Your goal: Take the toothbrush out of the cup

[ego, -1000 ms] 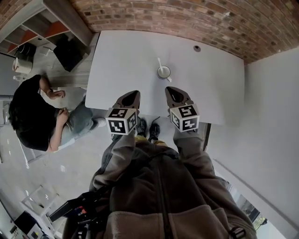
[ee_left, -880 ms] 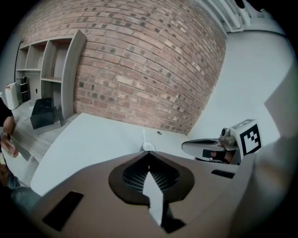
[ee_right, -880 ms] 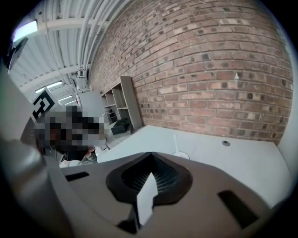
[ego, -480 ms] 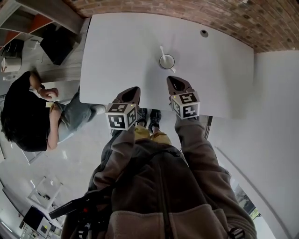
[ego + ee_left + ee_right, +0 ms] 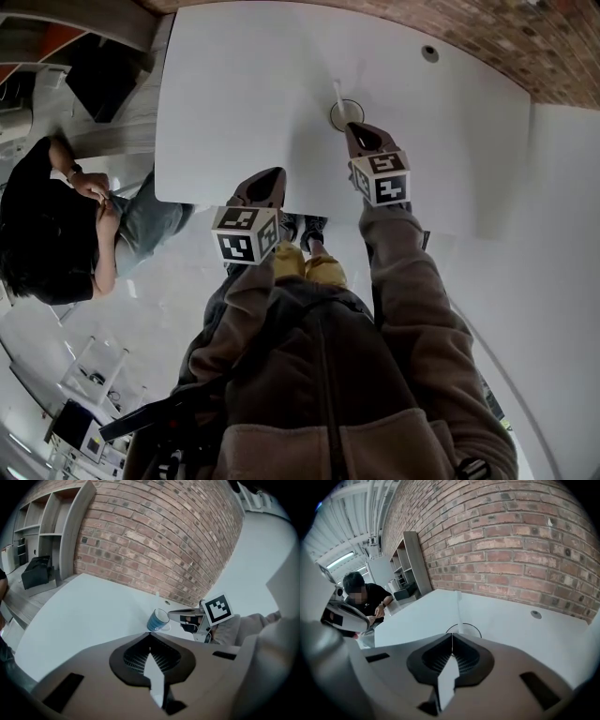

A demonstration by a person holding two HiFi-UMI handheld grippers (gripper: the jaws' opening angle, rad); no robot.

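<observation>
A blue cup [image 5: 345, 112] with a white inside stands on the white table [image 5: 244, 84], and a white toothbrush [image 5: 337, 92] leans upright in it. My right gripper [image 5: 354, 128] is shut and empty, its tips right at the cup's near rim. In the right gripper view the cup's rim [image 5: 464, 629] and the toothbrush [image 5: 459, 607] rise just beyond the closed tips [image 5: 451, 635]. My left gripper [image 5: 272, 174] is shut and empty over the table's near edge. From the left gripper view [image 5: 150, 632] the cup [image 5: 157, 620] shows with the right gripper [image 5: 183, 616] beside it.
A cable hole [image 5: 429, 53] sits at the table's far right. A brick wall [image 5: 511, 536] runs behind the table, with shelves [image 5: 410, 555] at its left end. A person [image 5: 56, 225] sits left of the table.
My right gripper has moved forward from the table's near part up to the cup. The left gripper has stayed by the near edge. The head view has shifted forward.
</observation>
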